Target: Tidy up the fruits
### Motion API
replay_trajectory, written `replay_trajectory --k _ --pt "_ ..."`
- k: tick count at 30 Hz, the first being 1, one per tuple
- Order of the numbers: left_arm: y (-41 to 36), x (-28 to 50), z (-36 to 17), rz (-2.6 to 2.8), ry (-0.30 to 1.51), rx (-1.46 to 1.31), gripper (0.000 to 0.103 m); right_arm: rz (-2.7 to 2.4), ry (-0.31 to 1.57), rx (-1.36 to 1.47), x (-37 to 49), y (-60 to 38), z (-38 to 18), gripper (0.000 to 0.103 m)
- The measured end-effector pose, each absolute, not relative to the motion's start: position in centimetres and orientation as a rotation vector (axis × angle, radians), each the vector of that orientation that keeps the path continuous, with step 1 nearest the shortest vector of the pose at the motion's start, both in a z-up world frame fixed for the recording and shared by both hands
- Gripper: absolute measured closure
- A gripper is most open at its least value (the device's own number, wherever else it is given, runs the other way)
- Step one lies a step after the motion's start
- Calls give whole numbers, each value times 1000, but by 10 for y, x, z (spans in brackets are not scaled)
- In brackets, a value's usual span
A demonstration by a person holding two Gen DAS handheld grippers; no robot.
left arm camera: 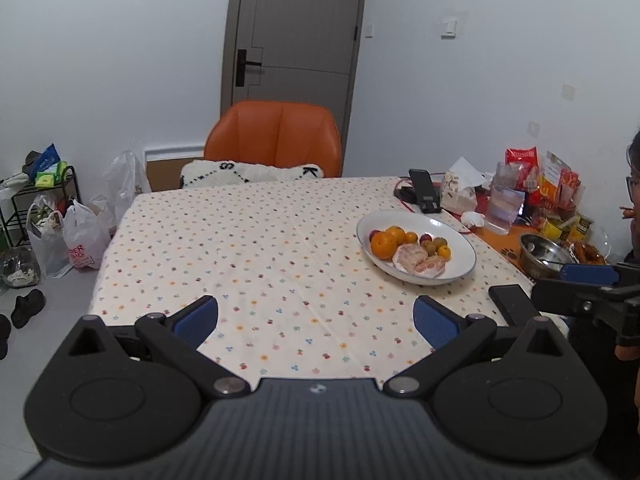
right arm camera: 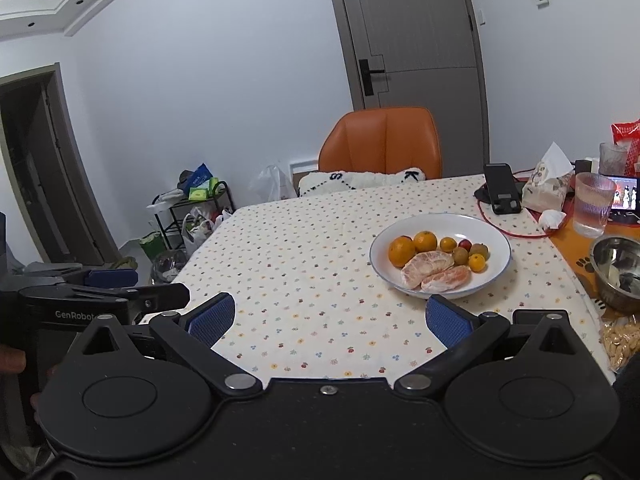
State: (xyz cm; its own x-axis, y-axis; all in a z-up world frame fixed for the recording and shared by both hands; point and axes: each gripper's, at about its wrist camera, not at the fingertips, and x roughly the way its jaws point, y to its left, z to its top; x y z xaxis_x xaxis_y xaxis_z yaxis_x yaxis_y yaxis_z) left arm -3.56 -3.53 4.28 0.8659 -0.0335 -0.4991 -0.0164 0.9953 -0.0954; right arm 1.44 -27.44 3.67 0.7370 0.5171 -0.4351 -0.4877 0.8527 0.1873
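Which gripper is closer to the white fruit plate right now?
Right, by a little. The right gripper is open just short of the white fruit plate, which lies ahead to its right. The left gripper, open, sits farther left.

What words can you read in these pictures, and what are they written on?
"GenRobot": on the left gripper, seen from the right wrist camera.
"S" and "K": black letters on the white cushion on the orange chair.
"ER": red letters, cut off, on a white plastic bag on the floor.
Snack packets, cans: print too blurred to read.
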Motion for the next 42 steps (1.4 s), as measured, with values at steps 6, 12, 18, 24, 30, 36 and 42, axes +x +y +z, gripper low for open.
replay_trajectory --k 6,12,18,24,30,36,42 --pt "-27 -35 44 7 526 -113 0 553 502 64 17 -274 34 0" --pt "-28 -35 43 3 524 -102 0 551 510 67 17 -274 33 0" --pt "-29 -37 43 0 523 -98 0 553 506 66 15 -273 34 0" --pt "-30 -37 42 -2 527 -94 0 553 508 66 15 -273 33 0" --pt "-29 -36 41 0 527 -94 0 544 512 67 15 -273 31 0" --pt "-30 -37 41 -1 525 -91 0 542 512 69 16 -274 31 0" --pt "-31 -36 40 2 526 -89 0 543 514 68 16 -274 31 0"
